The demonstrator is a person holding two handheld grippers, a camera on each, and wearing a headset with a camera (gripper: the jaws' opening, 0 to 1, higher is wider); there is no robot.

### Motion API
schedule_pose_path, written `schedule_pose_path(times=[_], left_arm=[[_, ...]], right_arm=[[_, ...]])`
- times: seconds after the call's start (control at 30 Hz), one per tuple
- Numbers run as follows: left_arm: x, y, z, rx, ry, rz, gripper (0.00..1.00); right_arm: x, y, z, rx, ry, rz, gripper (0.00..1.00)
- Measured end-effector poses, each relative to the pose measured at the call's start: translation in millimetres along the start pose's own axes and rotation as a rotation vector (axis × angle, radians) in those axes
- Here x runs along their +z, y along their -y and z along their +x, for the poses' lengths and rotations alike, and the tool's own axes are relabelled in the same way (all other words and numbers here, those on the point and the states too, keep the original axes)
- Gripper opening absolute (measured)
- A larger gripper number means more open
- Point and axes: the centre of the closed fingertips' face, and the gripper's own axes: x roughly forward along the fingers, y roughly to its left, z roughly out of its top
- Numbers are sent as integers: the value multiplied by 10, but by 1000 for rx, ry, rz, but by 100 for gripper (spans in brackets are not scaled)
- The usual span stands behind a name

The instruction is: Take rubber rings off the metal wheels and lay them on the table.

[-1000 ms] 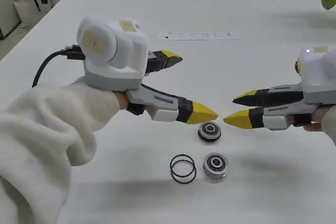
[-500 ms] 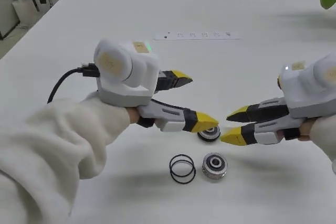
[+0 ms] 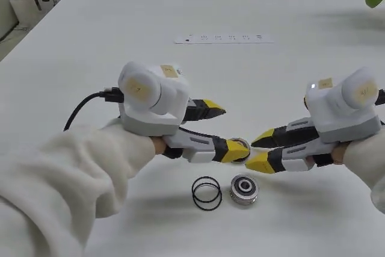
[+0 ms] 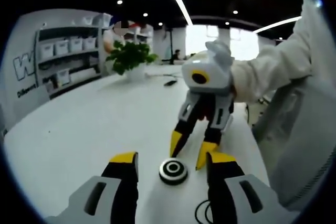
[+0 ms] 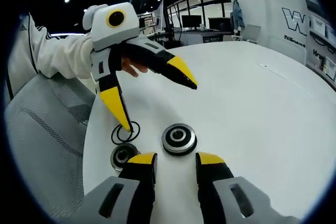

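The left gripper (image 3: 233,130) and the right gripper (image 3: 252,152) were held low over the white table (image 3: 271,10), each with its jaws apart, flanking the far metal wheel (image 5: 179,138), which lay on the table and was clamped by neither. That wheel appeared to carry its black rubber. The near metal wheel (image 3: 244,188) looked bare, with two rubber rings (image 3: 207,192) lying just beside it, so the task was judged about half complete.
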Motion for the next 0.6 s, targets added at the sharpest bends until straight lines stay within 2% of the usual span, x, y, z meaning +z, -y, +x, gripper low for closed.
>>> schedule_pose_path(times=[0.23, 0.33, 0.5, 0.6], left_arm=[[-73, 33, 82, -10, -4, -4, 42], [-148, 32, 133, -1, -32, 7, 38], [-189, 23, 166, 10, -36, -5, 29], [-257, 24, 190, 13, -60, 2, 25]], right_arm=[[18, 26, -1, -6, 16, 14, 25], [30, 29, -2, -6, 22, 16, 24], [34, 28, 0, -7, 20, 12, 24], [41, 34, -2, -10, 23, 13, 23]])
